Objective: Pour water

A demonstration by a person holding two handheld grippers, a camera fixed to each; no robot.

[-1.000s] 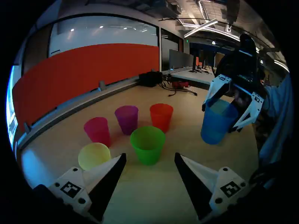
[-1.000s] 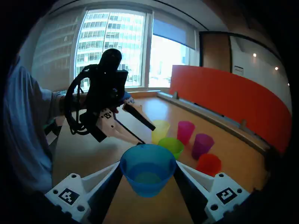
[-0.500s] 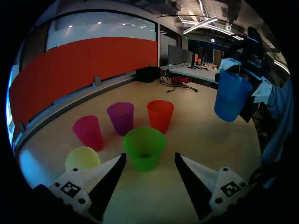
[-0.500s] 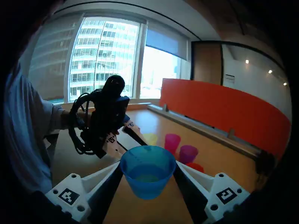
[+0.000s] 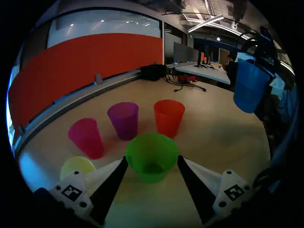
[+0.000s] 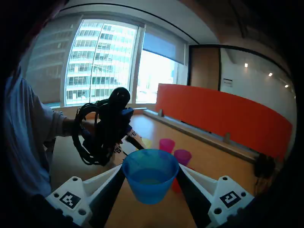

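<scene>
While my right gripper [image 6: 151, 169] clamps the blue cup [image 6: 150, 188], water inside, high above the surface [image 5: 224, 133], my left gripper [image 5: 151, 161] stands spread around the green cup [image 5: 152, 150]; I should bring blue over green's mouth and tilt slowly.

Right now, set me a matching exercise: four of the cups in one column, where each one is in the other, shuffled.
1. blue cup
2. green cup
3. yellow cup
4. pink cup

A. between the fingers of the left gripper
B. half hidden behind one finger of that gripper
C. held in the air by the right gripper
D. back row, beside the purple cup

Pairs: 1-C, 2-A, 3-B, 4-D
</scene>
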